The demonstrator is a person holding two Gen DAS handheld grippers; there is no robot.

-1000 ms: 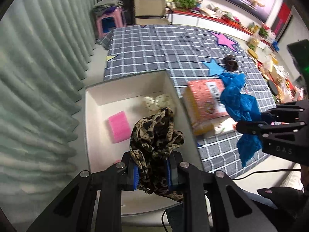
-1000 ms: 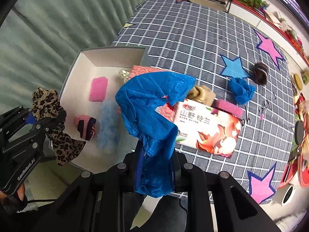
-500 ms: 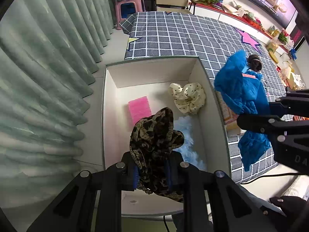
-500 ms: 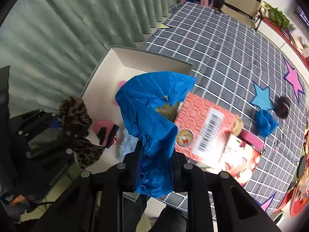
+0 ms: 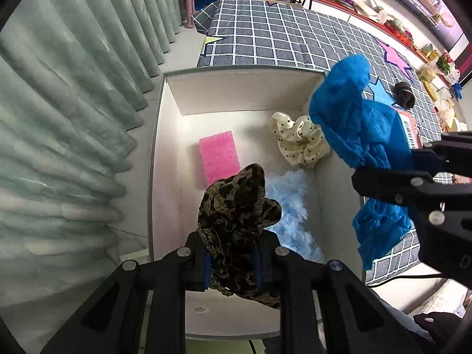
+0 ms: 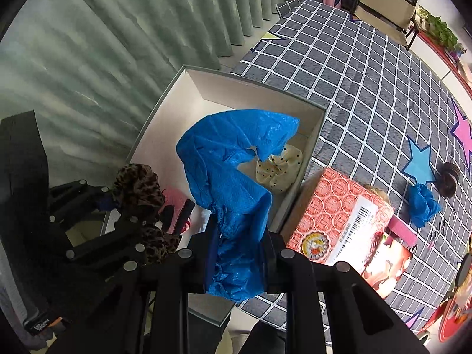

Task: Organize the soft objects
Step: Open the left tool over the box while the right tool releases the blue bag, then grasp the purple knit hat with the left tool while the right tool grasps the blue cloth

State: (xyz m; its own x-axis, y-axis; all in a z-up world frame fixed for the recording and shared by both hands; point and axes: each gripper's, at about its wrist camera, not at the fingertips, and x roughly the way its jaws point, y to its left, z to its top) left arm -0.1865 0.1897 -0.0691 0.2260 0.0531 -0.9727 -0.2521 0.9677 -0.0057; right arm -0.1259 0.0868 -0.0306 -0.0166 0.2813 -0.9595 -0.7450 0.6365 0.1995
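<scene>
Leopard cloth and blue cover, each finger-pinched, hang over white box.

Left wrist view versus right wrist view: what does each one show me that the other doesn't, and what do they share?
Only the left wrist view shows the flat pink sponge and fluffy light-blue item on the white box's floor. Only the right wrist view shows the red patterned carton and small blue crumpled cover on the checked cloth. Both show the cream dotted scrunchie, the left gripper shut on leopard-print fabric, and the right gripper shut on a blue plastic cover.
</scene>
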